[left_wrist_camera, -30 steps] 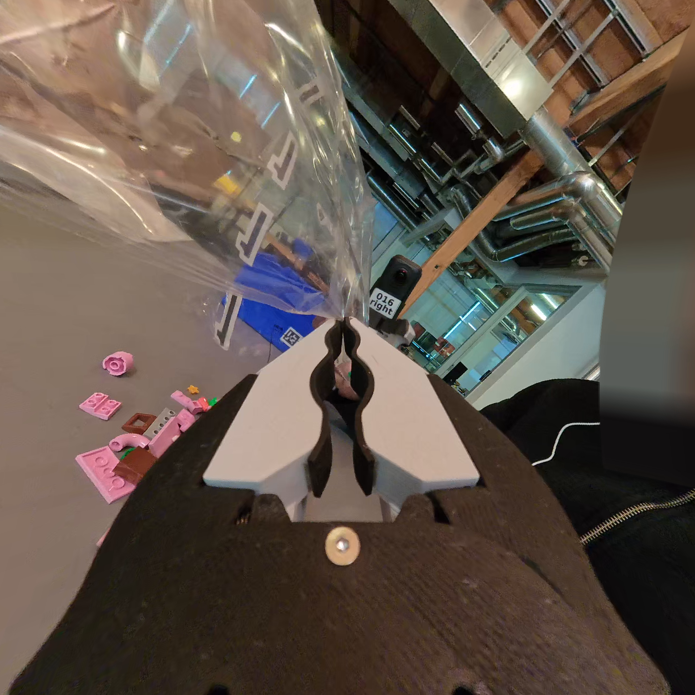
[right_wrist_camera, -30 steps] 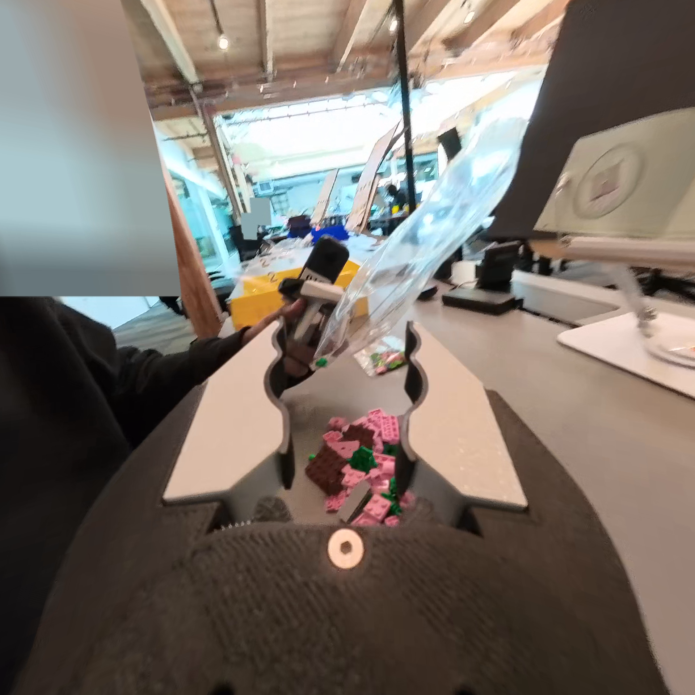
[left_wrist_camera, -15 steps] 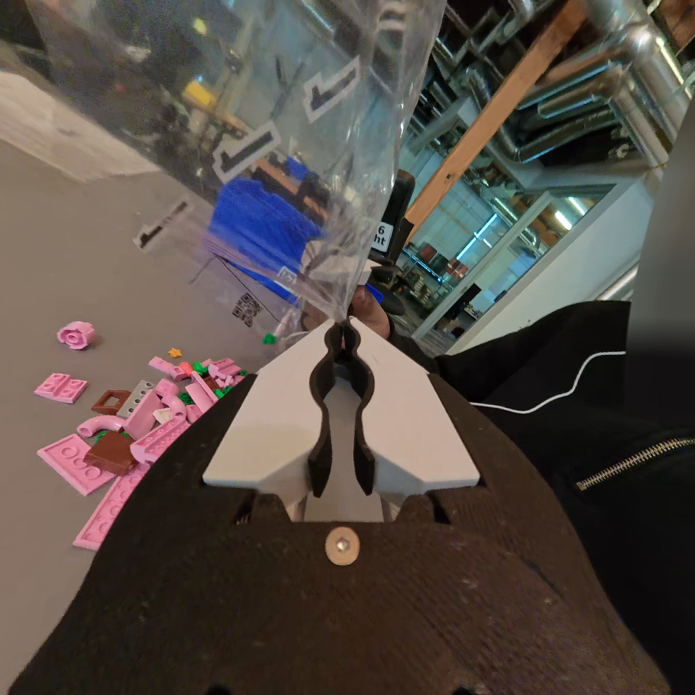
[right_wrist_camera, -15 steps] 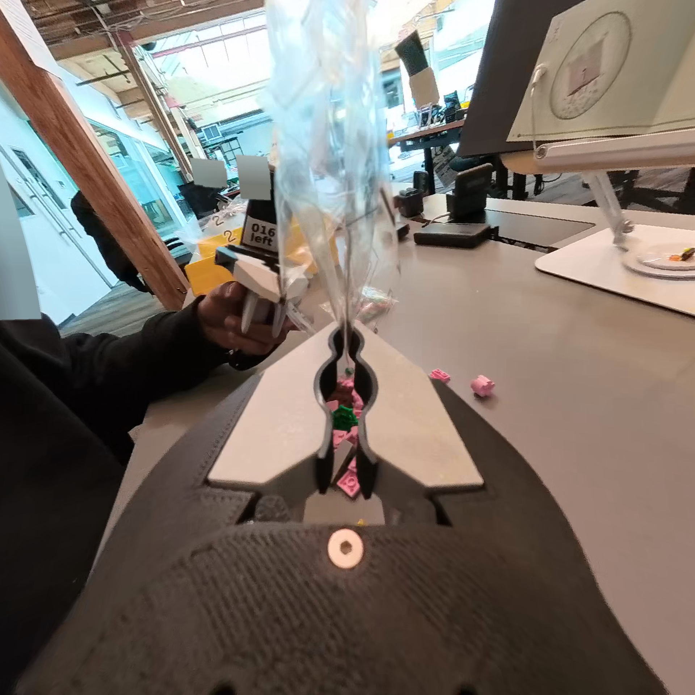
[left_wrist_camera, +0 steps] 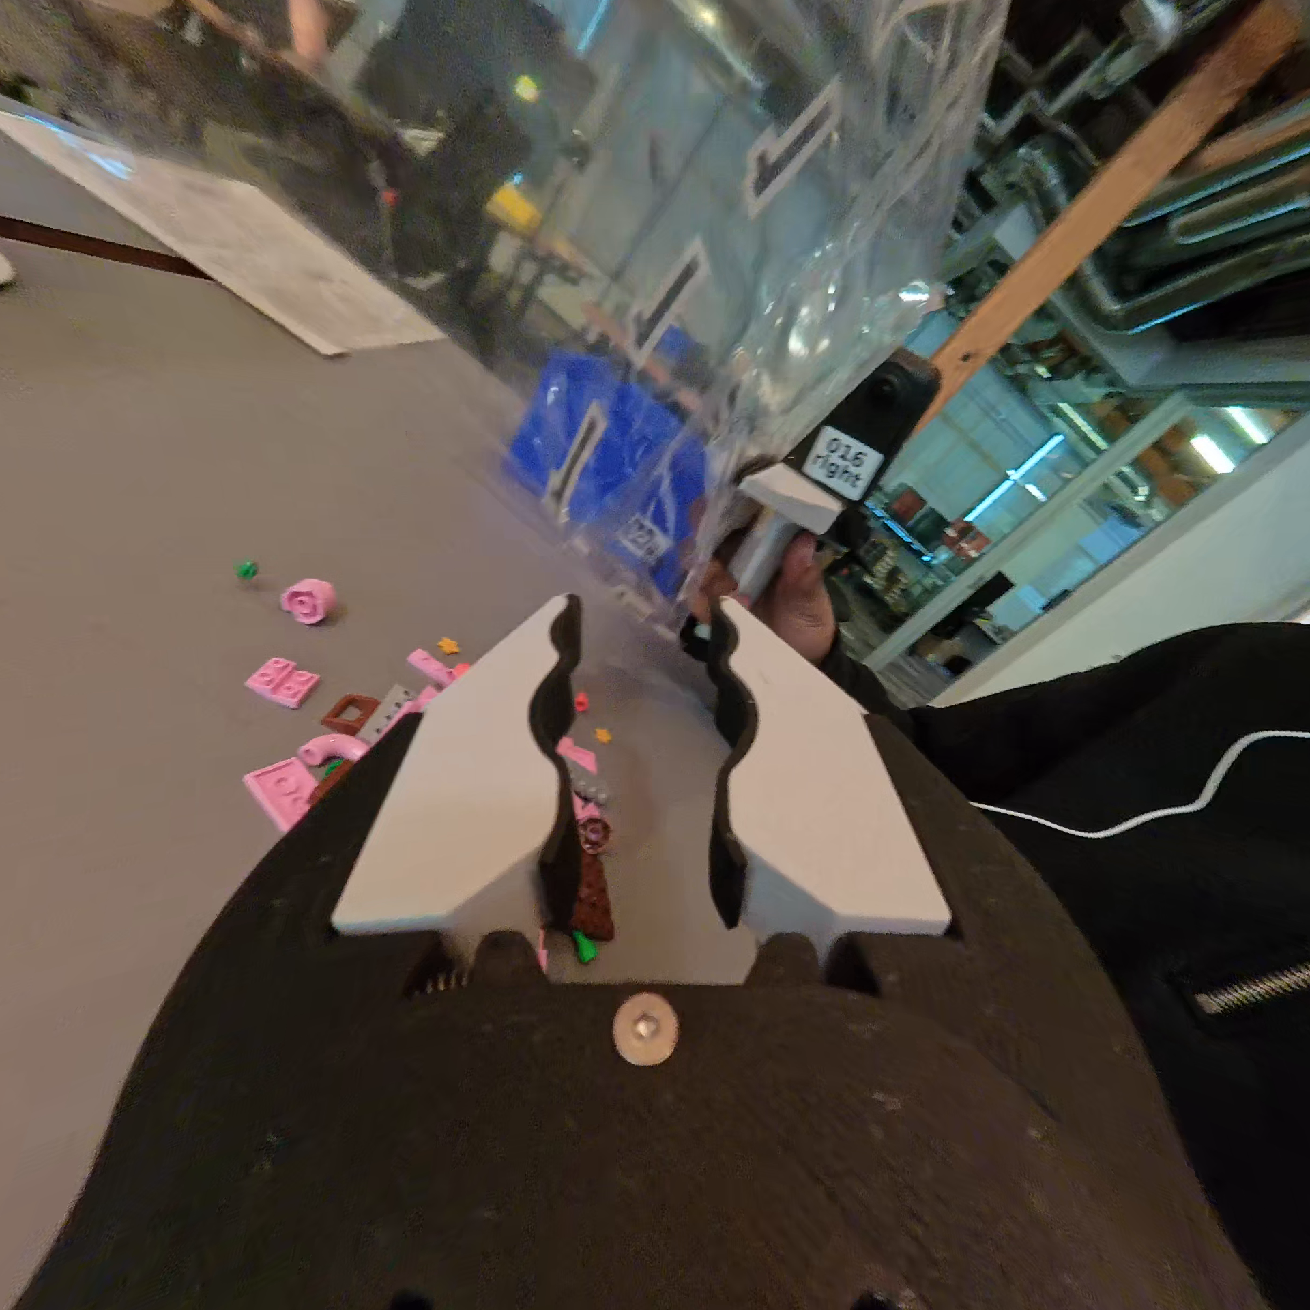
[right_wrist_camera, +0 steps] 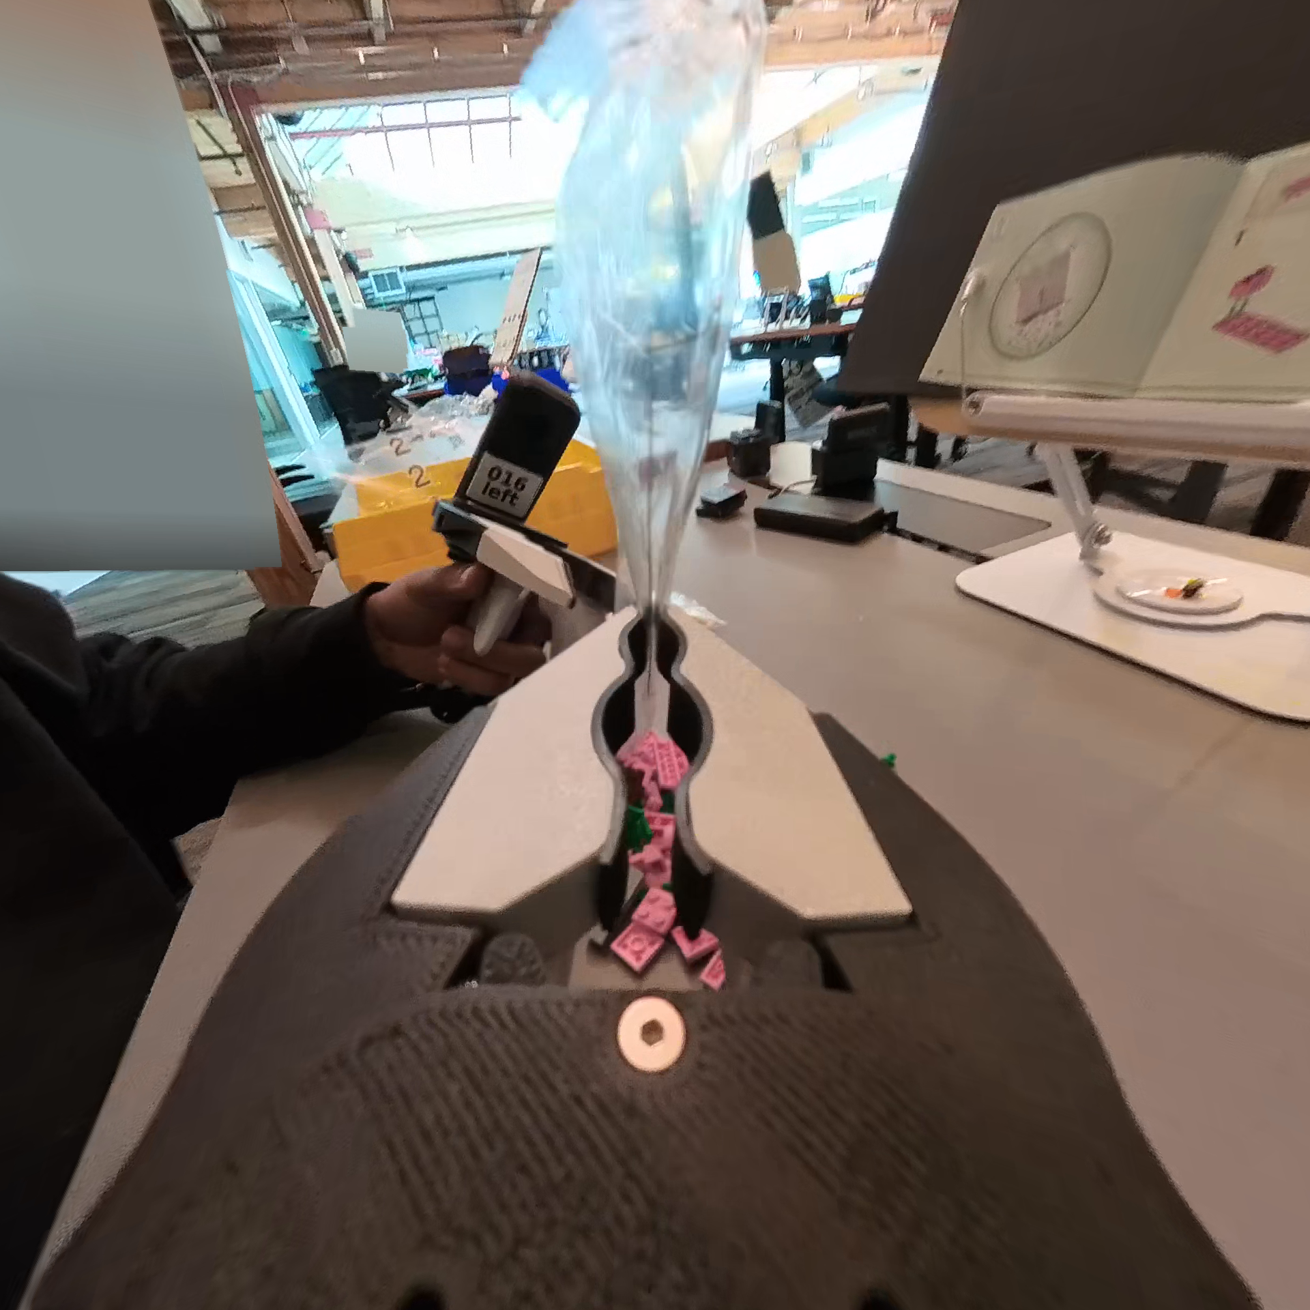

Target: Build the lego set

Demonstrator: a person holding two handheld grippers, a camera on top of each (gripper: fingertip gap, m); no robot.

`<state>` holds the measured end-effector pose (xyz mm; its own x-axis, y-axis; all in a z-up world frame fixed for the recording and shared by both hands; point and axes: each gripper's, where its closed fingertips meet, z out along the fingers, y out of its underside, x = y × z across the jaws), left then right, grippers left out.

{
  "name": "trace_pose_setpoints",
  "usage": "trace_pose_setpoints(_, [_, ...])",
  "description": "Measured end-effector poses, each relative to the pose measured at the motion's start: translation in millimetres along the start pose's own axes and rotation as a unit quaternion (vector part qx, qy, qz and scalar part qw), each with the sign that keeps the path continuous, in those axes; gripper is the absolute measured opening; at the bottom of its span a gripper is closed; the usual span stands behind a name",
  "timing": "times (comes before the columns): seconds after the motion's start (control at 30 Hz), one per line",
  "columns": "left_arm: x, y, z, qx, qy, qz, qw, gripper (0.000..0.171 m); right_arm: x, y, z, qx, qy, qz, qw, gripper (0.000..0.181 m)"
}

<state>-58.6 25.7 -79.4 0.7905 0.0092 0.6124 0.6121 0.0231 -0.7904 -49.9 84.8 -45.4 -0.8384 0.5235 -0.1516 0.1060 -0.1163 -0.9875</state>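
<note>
My right gripper (right_wrist_camera: 648, 627) is shut on the lower edge of a clear plastic bag (right_wrist_camera: 648, 283), which stands up from its tips. The bag also shows in the left wrist view (left_wrist_camera: 638, 213), hanging above the table. My left gripper (left_wrist_camera: 645, 609) is open and empty, just below and beside the bag. Loose lego pieces, pink, brown and green, lie in a pile (right_wrist_camera: 652, 815) on the grey table under the right gripper. More lie scattered to the left in the left wrist view: a pink rose (left_wrist_camera: 307, 601) and a pink plate (left_wrist_camera: 282, 682).
An open instruction booklet (right_wrist_camera: 1134, 283) rests on a white stand (right_wrist_camera: 1063, 617) at the right. A yellow bin (right_wrist_camera: 397, 546) stands behind the left gripper. Dark boxes (right_wrist_camera: 815, 514) sit at the table's far side. A black sleeve (left_wrist_camera: 1134, 780) is at the right. My right tips are about 20 cm from the pink plate (left_wrist_camera: 282, 682), my left tips only 12 cm.
The right gripper shut on the bag about half a second ago and still holds it. The left gripper has let go of the bag and opened.
</note>
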Motion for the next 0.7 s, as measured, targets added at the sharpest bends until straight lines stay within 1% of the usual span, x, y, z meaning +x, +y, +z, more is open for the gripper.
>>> trace_pose_setpoints(0.03, [-3,0,0,-0.001,-0.013,0.006,1.0,0.042,2,-5,-3,0.013,0.009,-0.008,1.0,0.0])
trace_pose_setpoints(0.1, [-8,0,0,-0.003,-0.034,0.018,0.999,0.05,7,-16,-11,0.038,0.029,-0.022,0.999,0.0])
trace_pose_setpoints(0.23, [-11,-1,-1,-0.004,-0.056,0.041,0.998,0.052,24,-35,-29,0.077,0.093,-0.05,0.991,0.0])
trace_pose_setpoints(0.37, [-12,-4,-2,0.004,-0.061,0.046,0.997,0.051,38,-45,-44,0.093,0.145,-0.074,0.982,0.0])
trace_pose_setpoints(0.5, [-11,-5,-3,0.008,-0.058,0.041,0.997,0.051,42,-50,-50,0.102,0.165,-0.083,0.977,0.0])
trace_pose_setpoints(0.7, [-12,-7,-4,0.012,-0.064,0.046,0.997,0.051,41,-44,-44,0.092,0.165,-0.089,0.978,0.0])
